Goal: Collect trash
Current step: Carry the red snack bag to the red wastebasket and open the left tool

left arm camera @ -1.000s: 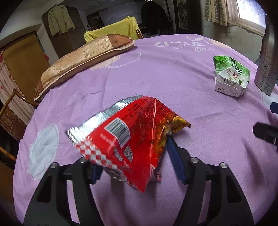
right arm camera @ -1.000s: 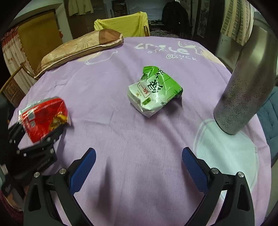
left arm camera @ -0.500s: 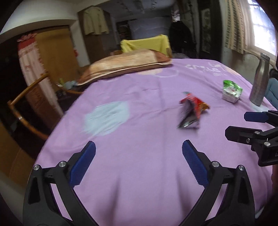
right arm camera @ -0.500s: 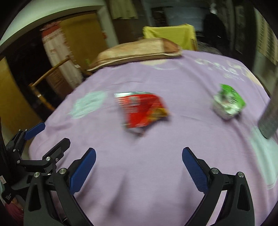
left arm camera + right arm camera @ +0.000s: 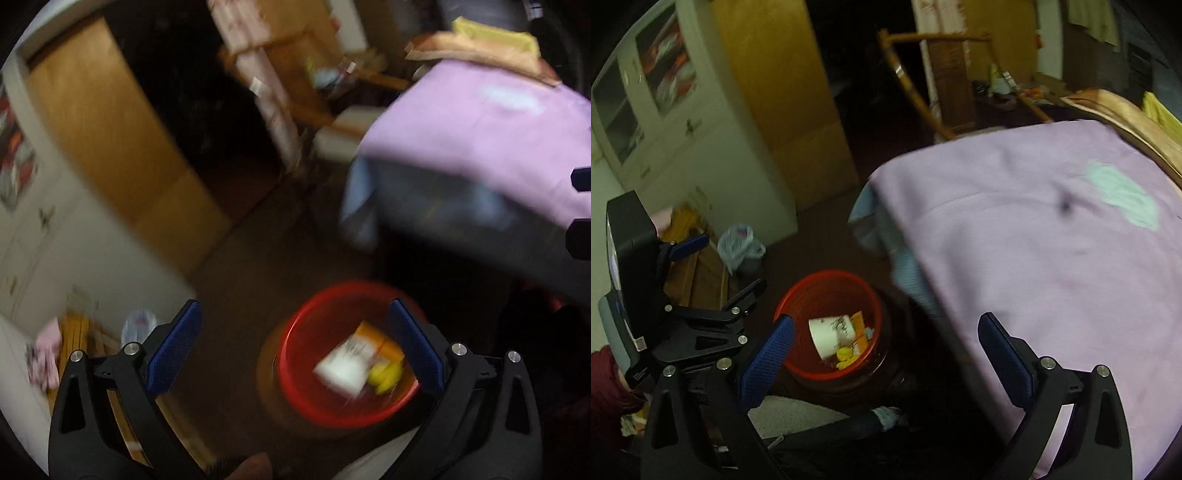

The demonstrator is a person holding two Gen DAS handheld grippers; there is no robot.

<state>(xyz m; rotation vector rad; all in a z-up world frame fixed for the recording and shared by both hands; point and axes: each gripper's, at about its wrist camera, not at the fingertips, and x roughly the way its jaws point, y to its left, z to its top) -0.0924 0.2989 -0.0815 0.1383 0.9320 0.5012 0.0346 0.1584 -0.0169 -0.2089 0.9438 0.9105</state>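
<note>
Bin (image 5: 827, 295) sits on the floor off the bed's (image 5: 1052, 258) corner, a paper cup (image 5: 831, 334) and wrappers already in it. Left gripper (image 5: 295, 343) hangs over it, jaws spread, nothing between them; right gripper (image 5: 886, 354) released, empty too. Drop step looks done; next, swing to the bed for remaining trash.

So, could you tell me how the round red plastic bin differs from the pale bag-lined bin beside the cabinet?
The round red plastic bin stands near the bed and holds a white cup; the pale bag-lined bin looks smaller, sits by the cabinet, and its contents are hidden. Both stand upright on the dark floor.
</note>
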